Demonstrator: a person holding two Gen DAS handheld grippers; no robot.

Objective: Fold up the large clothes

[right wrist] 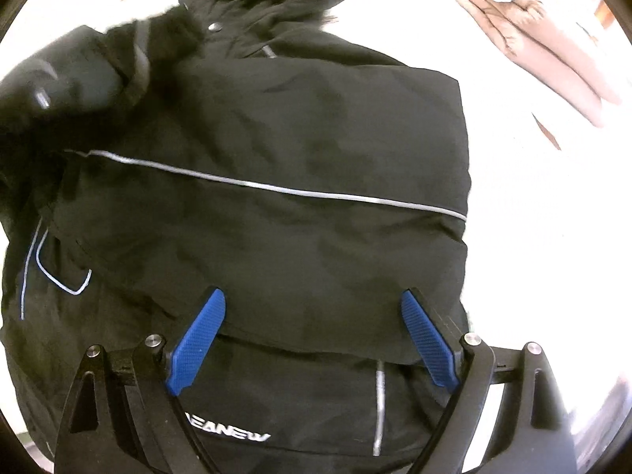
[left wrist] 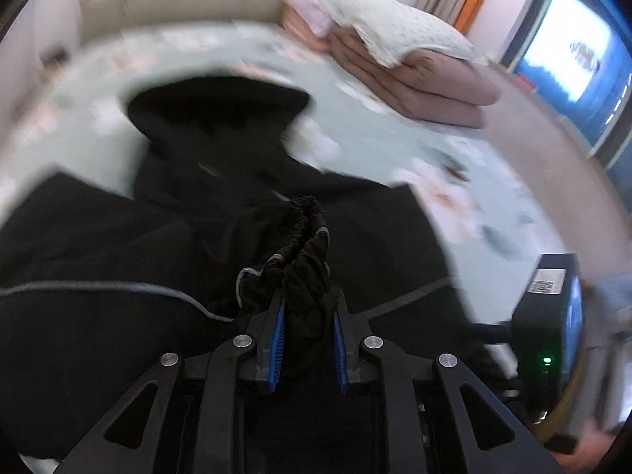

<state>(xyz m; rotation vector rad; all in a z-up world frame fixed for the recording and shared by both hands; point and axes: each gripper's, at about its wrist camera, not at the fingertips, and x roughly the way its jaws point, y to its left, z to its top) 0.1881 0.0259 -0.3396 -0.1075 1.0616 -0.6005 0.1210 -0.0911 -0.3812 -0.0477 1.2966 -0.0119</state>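
Room: A bedroom is showing, with a bed (left wrist: 375, 150) in a pale flowery sheet filling most of the view.

Left claw: The left gripper (left wrist: 306, 316) is squeezing shut on the sleeve cuff (left wrist: 304, 233), a bunched black stretchy end poking up between its blue pads.

Right claw: The right gripper (right wrist: 314, 335) is hanging wide open just over the coat, holding nothing.

Coat: The black jacket (right wrist: 276, 138) is lying on the bed right under both claws. A grey stripe (right wrist: 276, 187) is running across it.

What looks done: The right side is looking tucked in already, because that edge is making a straight, neat line. A flap is lying flat across the chest.

What is happening: The left sleeve is being carried over the body, I think. The left view is blurry, so I cannot say just where it is going.

What is left: The sleeve is not lying flat yet. The hood (left wrist: 221, 106) is sticking out at the top. The bottom with the white letters (right wrist: 233, 432) is not folded up either. So the job is looking about half done.

Farther off: A folded brown blanket (left wrist: 426, 87) with a pale pillow (left wrist: 395, 31) on it is sitting near the far side of the bed.

Farthest: A bright TV screen (left wrist: 572, 51) is glowing by the wall.
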